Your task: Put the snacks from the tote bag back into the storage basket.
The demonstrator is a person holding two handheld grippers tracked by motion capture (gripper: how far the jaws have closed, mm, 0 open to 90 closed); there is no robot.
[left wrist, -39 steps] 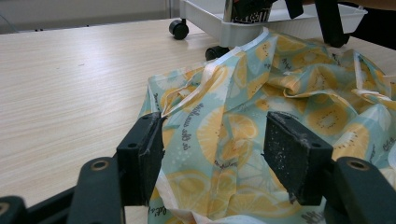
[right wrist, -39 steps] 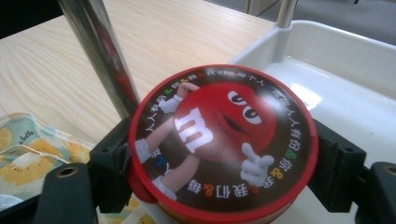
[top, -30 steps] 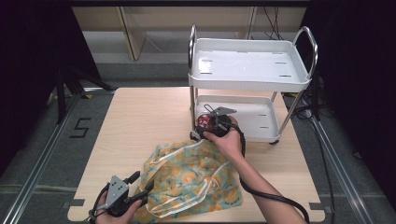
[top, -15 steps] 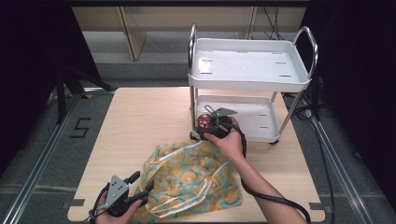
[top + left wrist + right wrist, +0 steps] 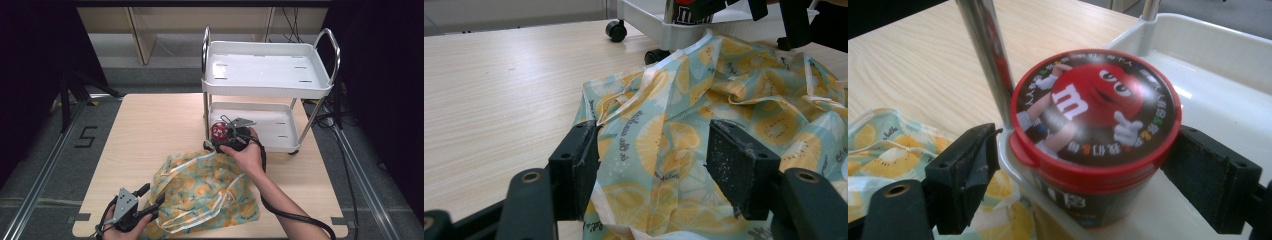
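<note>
A black candy tub with a red lid (image 5: 1093, 105) stands in the front left corner of the cart's lower white tray (image 5: 1208, 95), beside a chrome post (image 5: 985, 45). My right gripper (image 5: 1083, 150) is open with a jaw on each side of the tub; a small gap shows at the left jaw. From above, the tub (image 5: 218, 131) and right gripper (image 5: 226, 137) sit at the cart's near left leg. A crumpled light-blue cloth bag printed with yellow fruit (image 5: 205, 192) lies on the table. My left gripper (image 5: 651, 150) is open, its jaws straddling the bag's (image 5: 724, 95) front left edge.
The two-tier white cart (image 5: 265, 90) stands at the table's back right on castors (image 5: 615, 31), its upper tray bare. Bare wooden tabletop (image 5: 150, 130) stretches left and behind the bag. The table's front edge is just beneath my left gripper (image 5: 151, 196).
</note>
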